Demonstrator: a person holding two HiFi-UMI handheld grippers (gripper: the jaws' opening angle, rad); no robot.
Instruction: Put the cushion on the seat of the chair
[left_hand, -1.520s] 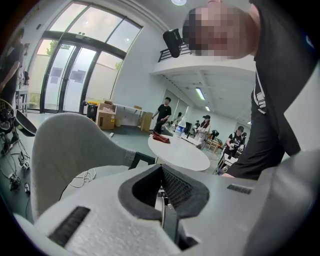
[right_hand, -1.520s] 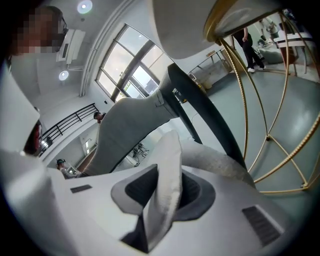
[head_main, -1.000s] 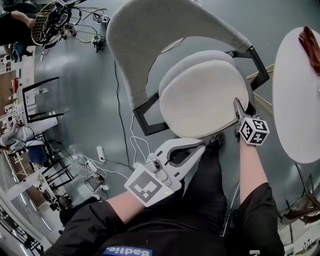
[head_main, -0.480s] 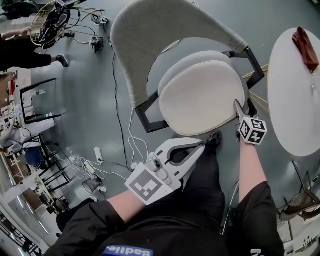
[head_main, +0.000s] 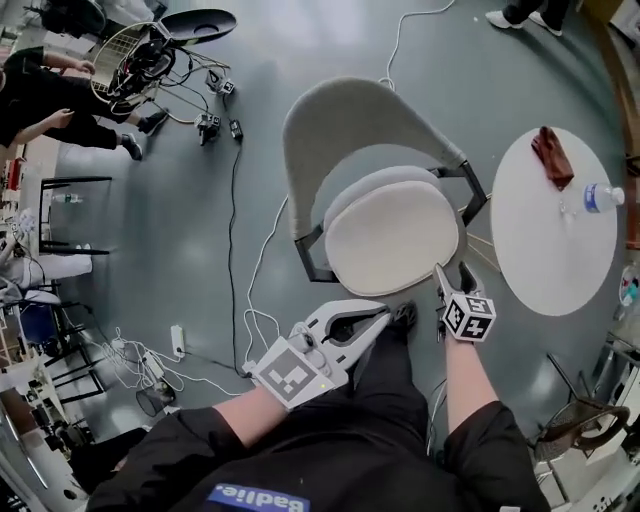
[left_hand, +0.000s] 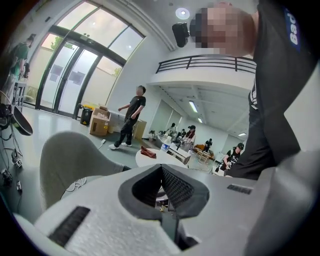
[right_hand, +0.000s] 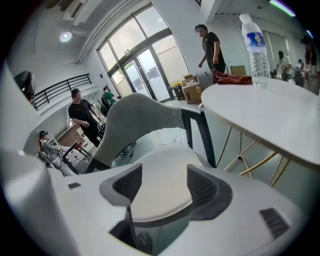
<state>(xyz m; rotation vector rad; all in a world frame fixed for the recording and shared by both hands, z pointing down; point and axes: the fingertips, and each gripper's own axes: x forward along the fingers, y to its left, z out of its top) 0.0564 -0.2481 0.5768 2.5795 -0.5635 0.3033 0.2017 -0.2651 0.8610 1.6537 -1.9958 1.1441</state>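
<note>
A round white cushion (head_main: 392, 235) lies flat on the seat of the grey chair (head_main: 345, 125). Through the right gripper view the cushion (right_hand: 162, 192) shows in the gap, lower down and free of the pads. My right gripper (head_main: 453, 276) hovers just off the cushion's near right edge. Its jaws stand wide apart, and the gripper (right_hand: 164, 176) holds nothing. My left gripper (head_main: 386, 316) hangs at the seat's near edge above the person's legs. In its own view the left gripper (left_hand: 160, 168) has its tips touching, with nothing between them.
A round white table (head_main: 545, 250) stands right of the chair with a red cloth (head_main: 552, 157) and a water bottle (head_main: 600, 197) on it. Cables (head_main: 240, 220) trail over the floor to the left. People and gear crowd the upper left corner.
Both grippers have risen and the chair now looks smaller and farther below. The right gripper has let go of the cushion's edge and its jaws have spread apart.
</note>
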